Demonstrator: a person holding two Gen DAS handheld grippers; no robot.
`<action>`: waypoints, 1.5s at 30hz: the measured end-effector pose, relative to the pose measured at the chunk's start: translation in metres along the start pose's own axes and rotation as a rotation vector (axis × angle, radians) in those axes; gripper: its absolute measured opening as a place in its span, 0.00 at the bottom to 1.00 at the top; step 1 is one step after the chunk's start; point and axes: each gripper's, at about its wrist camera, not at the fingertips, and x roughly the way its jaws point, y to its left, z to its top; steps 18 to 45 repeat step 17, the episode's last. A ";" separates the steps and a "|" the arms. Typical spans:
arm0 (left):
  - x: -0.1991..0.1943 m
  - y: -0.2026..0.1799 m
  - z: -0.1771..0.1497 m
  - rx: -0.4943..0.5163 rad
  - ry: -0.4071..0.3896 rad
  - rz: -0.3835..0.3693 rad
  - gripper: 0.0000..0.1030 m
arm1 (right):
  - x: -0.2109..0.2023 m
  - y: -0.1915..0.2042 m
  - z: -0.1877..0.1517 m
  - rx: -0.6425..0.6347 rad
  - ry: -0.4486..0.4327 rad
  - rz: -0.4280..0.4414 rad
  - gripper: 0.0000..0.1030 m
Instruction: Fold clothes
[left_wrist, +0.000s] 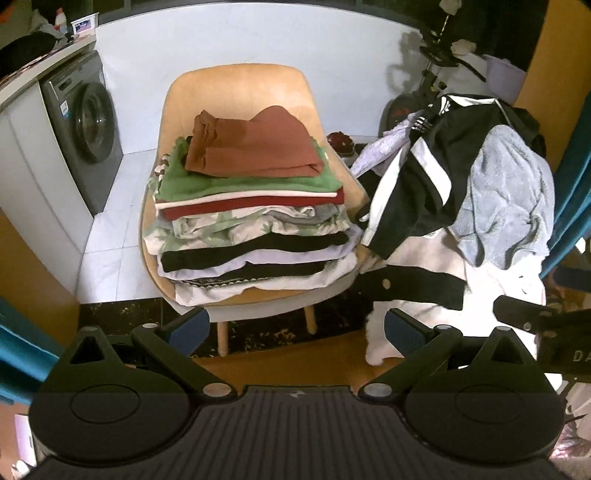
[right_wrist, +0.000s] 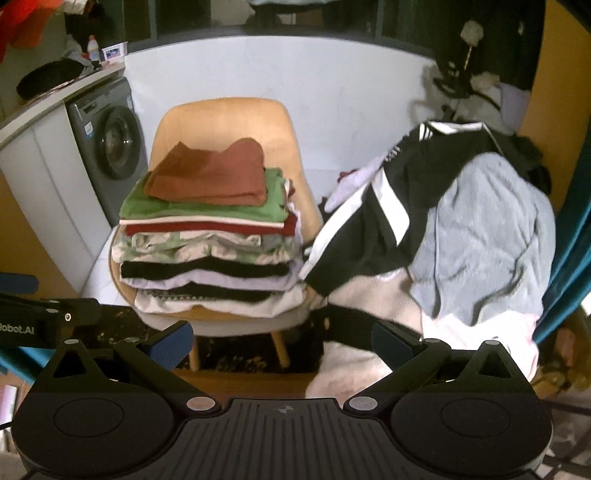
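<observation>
I hold both claws — left and right — wide and empty, between garments: stack ahead-left, unfolded heap ahead-right — next, I judge, reach right and grip.

Tan chair, grey washer at left, white wall, pale tile floor.

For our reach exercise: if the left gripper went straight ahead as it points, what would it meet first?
Probably the stack of folded clothes on the wooden chair; the left gripper, open and empty, has nothing nearer ahead, though depth is unclear.
</observation>
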 end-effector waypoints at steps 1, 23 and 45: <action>-0.002 -0.002 -0.002 -0.001 -0.002 0.007 1.00 | -0.002 -0.002 -0.002 0.001 -0.002 0.008 0.99; -0.014 -0.013 -0.018 -0.053 0.012 0.072 1.00 | -0.011 -0.001 -0.004 -0.075 -0.042 0.107 0.99; -0.014 -0.013 -0.018 -0.053 0.012 0.072 1.00 | -0.011 -0.001 -0.004 -0.075 -0.042 0.107 0.99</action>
